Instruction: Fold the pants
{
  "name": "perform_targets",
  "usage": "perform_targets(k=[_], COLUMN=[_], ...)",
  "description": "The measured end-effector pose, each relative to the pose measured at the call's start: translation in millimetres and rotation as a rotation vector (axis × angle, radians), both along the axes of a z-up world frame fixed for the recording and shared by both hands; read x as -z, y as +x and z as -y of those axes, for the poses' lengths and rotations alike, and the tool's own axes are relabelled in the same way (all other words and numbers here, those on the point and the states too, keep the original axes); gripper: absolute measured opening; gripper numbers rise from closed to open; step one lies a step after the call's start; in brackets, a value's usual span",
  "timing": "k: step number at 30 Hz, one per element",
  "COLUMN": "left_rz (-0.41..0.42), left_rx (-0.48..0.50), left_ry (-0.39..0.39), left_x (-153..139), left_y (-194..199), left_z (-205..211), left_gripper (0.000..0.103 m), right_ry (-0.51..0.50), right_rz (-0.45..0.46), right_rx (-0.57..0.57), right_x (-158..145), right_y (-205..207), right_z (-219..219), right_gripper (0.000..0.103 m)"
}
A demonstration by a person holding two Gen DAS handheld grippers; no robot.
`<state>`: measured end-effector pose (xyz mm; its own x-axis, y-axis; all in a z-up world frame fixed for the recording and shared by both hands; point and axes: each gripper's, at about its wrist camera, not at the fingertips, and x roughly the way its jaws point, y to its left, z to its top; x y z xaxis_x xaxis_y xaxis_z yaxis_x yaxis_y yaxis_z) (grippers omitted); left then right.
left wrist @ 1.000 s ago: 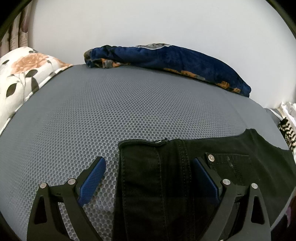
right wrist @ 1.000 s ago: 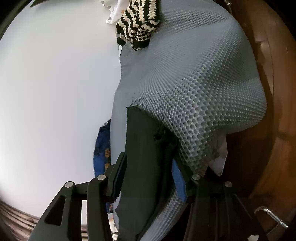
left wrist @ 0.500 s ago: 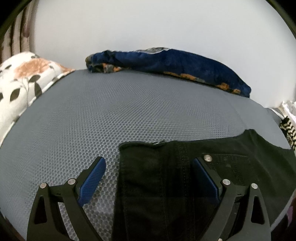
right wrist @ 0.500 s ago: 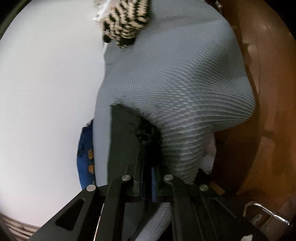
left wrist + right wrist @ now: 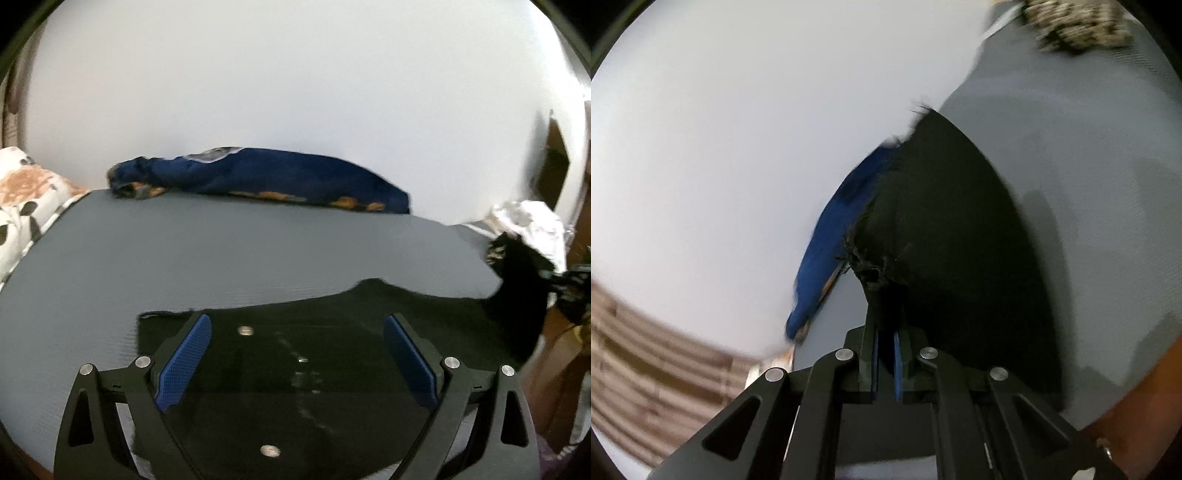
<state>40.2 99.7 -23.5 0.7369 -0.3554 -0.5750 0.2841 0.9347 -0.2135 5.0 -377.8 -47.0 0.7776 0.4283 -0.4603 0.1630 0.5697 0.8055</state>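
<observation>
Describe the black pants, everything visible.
The black pants look like denim-type cloth with silver rivets and faint stitching. In the left wrist view the waist end lies flat on the grey mesh mattress, under the left tool, whose blue pads stand wide apart over the cloth without pinching it. In the right wrist view the right tool is shut on a frayed hem, and that end stands lifted off the mattress.

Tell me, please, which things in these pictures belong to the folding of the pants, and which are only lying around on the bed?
Belong to the job:
- black pants
- right gripper, shut on the pants' hem
- left gripper, open over the waistband
- grey mattress

Only lying about:
- blue floral blanket
- floral pillow
- black-and-cream knit
</observation>
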Motion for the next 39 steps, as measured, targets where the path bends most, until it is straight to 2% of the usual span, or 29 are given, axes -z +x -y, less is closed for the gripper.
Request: perform_targets(k=[2,6,9,13,19,25,29,32,33,34,36,38,39], left_rz=[-0.016,-0.068,-0.094,-0.121,-0.169,-0.169,-0.18,-0.19,-0.193,-0.196,-0.188,-0.172,-0.172], left_rx=[0.017,0.046,0.051,0.035,0.001,0.015,0.022,0.025,0.026,0.026,0.025,0.02,0.019], left_ry=[-0.02,-0.036,-0.042,-0.073,-0.158,-0.131,-0.123,-0.121,-0.116,-0.112,-0.121,-0.135,-0.141], left_x=[1,14,24,32,41,44,46,48,48,48,44,41,40], left_y=[-2,-2,-3,-1,4,1,-1,-1,-1,-1,-2,-3,-2], left_z=[5,16,17,11,-2,4,8,10,10,10,8,6,5], left_gripper=[0.094,0.094,0.094,0.094,0.094,0.094,0.094,0.094,0.094,0.094,0.094,0.094,0.094], right_ry=[-0.007,0.034,-0.027,-0.042,-0.129,-0.176,-0.272,-0.374,-0.381,-0.352,-0.227,-0.107,-0.063], right_rz=[-0.012,-0.095,-0.157,-0.196,-0.134,-0.142,-0.148,-0.147,-0.132,-0.124,-0.089,-0.012,-0.003], right_rx=[-0.085,-0.25,-0.324,-0.357,-0.371,-0.423,-0.46,-0.53,-0.551,-0.578,-0.6,-0.535,-0.5], right_x=[9,54,79,92,72,76,84,89,88,85,73,57,54], right_y=[9,27,35,36,34,36,38,37,35,35,33,32,34], right_z=[-40,-118,-158,-171,-177,-195,-211,-222,-223,-222,-204,-170,-156], right_gripper=[0.006,0.006,0.007,0.007,0.007,0.007,0.008,0.013,0.017,0.022,0.041,0.045,0.046])
